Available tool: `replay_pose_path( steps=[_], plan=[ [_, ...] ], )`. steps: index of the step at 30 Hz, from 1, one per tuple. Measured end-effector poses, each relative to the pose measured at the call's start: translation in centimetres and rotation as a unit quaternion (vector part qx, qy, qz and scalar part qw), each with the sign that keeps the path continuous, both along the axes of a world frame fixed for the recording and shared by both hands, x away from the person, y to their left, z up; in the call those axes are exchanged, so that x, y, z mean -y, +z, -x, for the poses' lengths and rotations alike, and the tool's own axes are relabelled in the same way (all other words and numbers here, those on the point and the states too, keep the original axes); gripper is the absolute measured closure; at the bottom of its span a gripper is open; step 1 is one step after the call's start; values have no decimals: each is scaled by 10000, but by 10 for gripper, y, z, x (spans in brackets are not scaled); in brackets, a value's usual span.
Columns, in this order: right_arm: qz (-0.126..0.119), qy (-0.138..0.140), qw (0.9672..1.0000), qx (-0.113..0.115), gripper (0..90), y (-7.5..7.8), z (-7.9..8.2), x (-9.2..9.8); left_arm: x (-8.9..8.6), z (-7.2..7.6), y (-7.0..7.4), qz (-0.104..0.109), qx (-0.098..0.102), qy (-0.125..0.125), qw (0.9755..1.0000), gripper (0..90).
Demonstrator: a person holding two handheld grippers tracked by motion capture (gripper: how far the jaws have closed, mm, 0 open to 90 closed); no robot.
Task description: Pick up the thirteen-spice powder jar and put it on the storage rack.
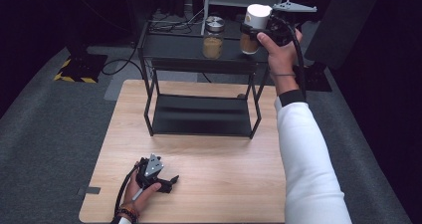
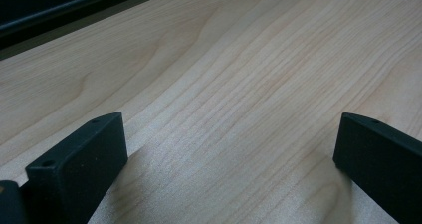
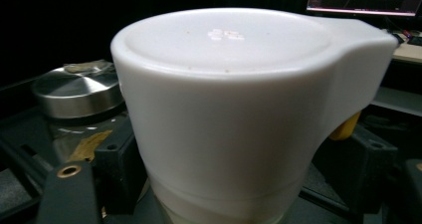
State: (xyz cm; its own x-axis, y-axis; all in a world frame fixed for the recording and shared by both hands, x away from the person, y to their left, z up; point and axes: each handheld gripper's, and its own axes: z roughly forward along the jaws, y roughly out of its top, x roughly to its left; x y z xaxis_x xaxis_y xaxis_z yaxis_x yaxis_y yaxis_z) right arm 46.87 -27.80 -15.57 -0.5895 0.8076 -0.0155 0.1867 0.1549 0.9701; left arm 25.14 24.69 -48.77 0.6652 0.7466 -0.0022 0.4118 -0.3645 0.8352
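Resting low at the near edge of the wooden table (image 1: 209,149), left gripper (image 1: 166,183) gaping wide on nothing, bare wood between the jaws. Further off, holding a white-capped jar (image 1: 255,27) upright in the right gripper (image 1: 249,33), clamped on its neck, just above the black rack (image 1: 199,47). Hanging right of the steel-lidded jar (image 1: 213,37), near but apart, long axis vertical, right hand far nearer

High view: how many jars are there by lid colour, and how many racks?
White-lidded jar, held in the right gripper: 1
Silver-lidded jar, on the rack's top shelf: 1
Black two-tier rack: 1
Total: 3
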Motion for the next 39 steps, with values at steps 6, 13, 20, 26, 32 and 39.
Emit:
replay_pose_path(
  steps=[6,13,20,26,32,39],
  plan=[
    [27,-124,9999,-99,220,-3,-13,-3,0,0,0,-3,1,-8,10000,4],
    [129,-187,9996,-172,220,-7,-17,-5,0,0,0,-2,1,-9,10000,4],
    [113,-189,9997,-123,219,-13,-16,-6,0,0,0,-2,1,-9,10000,3],
    [64,-173,9998,-123,166,-14,-17,-3,0,0,0,-2,1,-9,10000,4],
    [220,-248,9994,60,68,-12,-11,-6,0,0,0,-3,0,-7,10000,4],
    [529,-271,9973,436,19,-1,6,-9,0,0,0,-3,0,-3,10000,4]
  ],
)
